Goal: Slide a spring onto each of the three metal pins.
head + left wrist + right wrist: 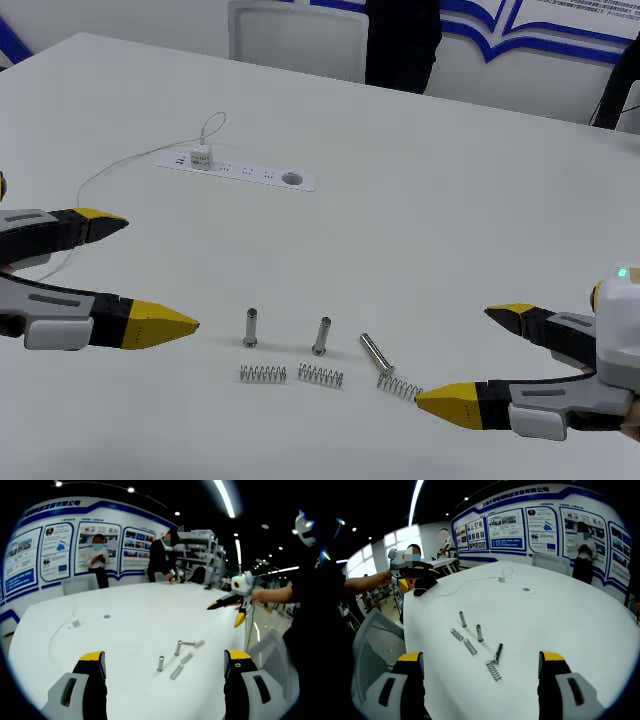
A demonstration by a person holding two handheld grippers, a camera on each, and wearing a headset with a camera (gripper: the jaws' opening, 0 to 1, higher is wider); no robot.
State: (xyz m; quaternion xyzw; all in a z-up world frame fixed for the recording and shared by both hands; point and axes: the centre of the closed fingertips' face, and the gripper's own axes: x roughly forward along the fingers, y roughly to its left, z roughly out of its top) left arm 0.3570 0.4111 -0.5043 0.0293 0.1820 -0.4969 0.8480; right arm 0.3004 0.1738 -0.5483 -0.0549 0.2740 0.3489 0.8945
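Three small metal pins stand in a row on the white table (pixel 420 190): the left pin (pixel 250 326) and the middle pin (pixel 321 335) are upright, the right pin (pixel 375 352) lies tilted. A spring lies flat in front of each: left spring (pixel 263 373), middle spring (pixel 320 376), right spring (pixel 399 386). My left gripper (pixel 150 275) hovers open to the left of the row, holding nothing. My right gripper (pixel 458 357) is open too, its lower tip close to the right spring. The right gripper view looks down on the pins (pixel 479 632) and springs (pixel 470 646).
A white power strip (pixel 235 170) with a plug and thin cable lies further back on the table. A grey chair (pixel 295 35) stands at the far edge, with people beyond it. A mesh chair (pixel 375 650) sits beside the table's near edge.
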